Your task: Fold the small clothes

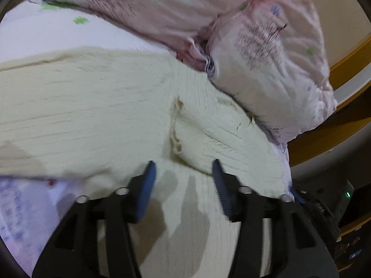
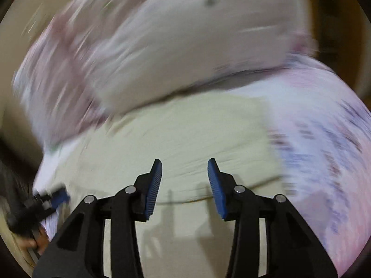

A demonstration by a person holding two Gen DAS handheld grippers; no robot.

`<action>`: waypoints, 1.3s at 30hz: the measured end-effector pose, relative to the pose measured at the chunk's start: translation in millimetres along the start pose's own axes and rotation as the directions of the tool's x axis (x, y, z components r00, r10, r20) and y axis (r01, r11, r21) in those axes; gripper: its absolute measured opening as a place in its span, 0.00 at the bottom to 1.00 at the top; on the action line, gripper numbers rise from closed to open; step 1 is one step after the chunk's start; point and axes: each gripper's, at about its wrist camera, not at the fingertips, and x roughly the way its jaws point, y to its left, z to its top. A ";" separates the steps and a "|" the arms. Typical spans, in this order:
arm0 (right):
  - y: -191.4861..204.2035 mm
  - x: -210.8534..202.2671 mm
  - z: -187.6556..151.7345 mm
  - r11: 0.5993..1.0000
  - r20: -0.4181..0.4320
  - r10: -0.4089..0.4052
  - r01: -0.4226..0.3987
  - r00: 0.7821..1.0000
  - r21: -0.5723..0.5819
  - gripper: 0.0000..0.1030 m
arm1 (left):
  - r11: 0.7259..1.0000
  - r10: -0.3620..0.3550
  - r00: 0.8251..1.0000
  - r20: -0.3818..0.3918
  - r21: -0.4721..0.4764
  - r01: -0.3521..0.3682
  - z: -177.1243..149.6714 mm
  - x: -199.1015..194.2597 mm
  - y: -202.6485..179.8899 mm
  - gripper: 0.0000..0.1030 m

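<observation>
Two open claws hang over a pale yellow knit top on a bed.

The left gripper is nearest its camera. Its blue fingers are spread apart and hold nothing. Under them lies the knit top, spread out flat on the flowery sheet, with a bumpy seam near the middle. A pink and white pillow sits just past the top, touching its far edge. The right gripper is spread wide too, with nothing between its fingers. It hangs over the same knit top. This view is blurry. At the lower left edge you can see the other gripper.
</observation>
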 end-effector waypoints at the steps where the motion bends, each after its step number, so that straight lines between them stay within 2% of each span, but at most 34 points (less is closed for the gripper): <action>1: 16.6 10.9 -0.3 0.999 -0.033 0.014 -0.016 0.999 -0.052 0.38 | 1.000 -0.001 1.000 0.016 0.002 0.001 -3.3 -12.8 3.9 0.57; 4: 69.1 43.8 -2.4 0.976 -0.082 0.008 -0.025 0.997 -0.215 0.37 | 1.000 0.029 0.997 0.074 -0.007 -0.028 -13.1 -50.6 20.1 0.61; 6: 90.3 57.5 -4.6 0.962 -0.098 0.001 -0.028 0.995 -0.271 0.37 | 0.998 0.063 0.992 0.109 -0.032 -0.059 -17.3 -72.7 34.5 0.62; 10: 122.7 77.9 -22.6 0.920 -0.114 -0.060 0.011 0.992 -0.393 0.39 | 0.981 0.125 0.979 0.164 -0.167 -0.097 -26.1 -116.9 80.6 0.62; 12: 131.1 83.3 -34.6 0.883 -0.068 -0.118 0.073 0.991 -0.464 0.43 | 0.969 0.145 0.972 0.185 -0.223 -0.102 -30.1 -130.3 100.0 0.62; 13: 130.8 81.7 -36.3 0.880 -0.063 -0.121 0.077 0.991 -0.468 0.43 | 0.959 0.164 0.965 0.203 -0.261 -0.108 -32.6 -138.7 112.1 0.62; 18: 101.9 62.4 -26.3 0.954 -0.124 0.003 -0.040 0.992 -0.298 0.43 | 0.913 0.190 0.948 0.256 -0.401 -0.074 -37.9 -153.1 146.6 0.62; 23: 90.2 45.3 -29.8 0.964 -0.135 0.053 -0.086 0.989 -0.252 0.46 | 0.847 0.198 0.928 0.317 -0.532 0.001 -35.8 -159.0 175.0 0.60; 25: 87.6 40.8 -30.5 0.967 -0.140 0.075 -0.107 0.987 -0.232 0.47 | 0.822 0.215 0.914 0.345 -0.569 0.021 -34.1 -164.6 183.1 0.59; 27: 85.6 38.8 -29.8 0.968 -0.140 0.090 -0.119 0.986 -0.219 0.47 | 0.800 0.237 0.900 0.366 -0.599 0.033 -32.7 -170.9 192.4 0.55; 29: 84.7 36.5 -29.8 0.968 -0.140 0.106 -0.134 0.984 -0.211 0.47 | 0.766 0.249 0.890 0.381 -0.640 0.059 -30.7 -175.8 204.4 0.45; 31: 83.7 32.5 -30.5 0.967 -0.138 0.117 -0.144 0.984 -0.210 0.48 | 0.738 0.252 0.884 0.394 -0.669 0.087 -30.1 -180.3 214.5 0.42; 34: 80.1 27.9 -30.4 0.967 -0.128 0.126 -0.151 0.984 -0.207 0.48 | 0.713 0.256 0.875 0.411 -0.691 0.116 -28.9 -185.4 224.3 0.37; 36: 75.0 25.2 -28.8 0.967 -0.121 0.134 -0.157 0.984 -0.201 0.48 | 0.706 0.266 0.874 0.407 -0.699 0.111 -26.3 -185.3 226.8 0.26; 37: 72.2 23.5 -27.9 0.967 -0.116 0.135 -0.156 0.984 -0.199 0.48 | 0.707 0.272 0.875 0.400 -0.700 0.100 -24.3 -185.2 227.7 0.11; 39: 64.7 18.5 -25.5 0.970 -0.098 0.133 -0.150 0.986 -0.193 0.48 | 0.715 0.278 0.872 0.402 -0.693 0.091 -20.4 -186.8 224.4 0.08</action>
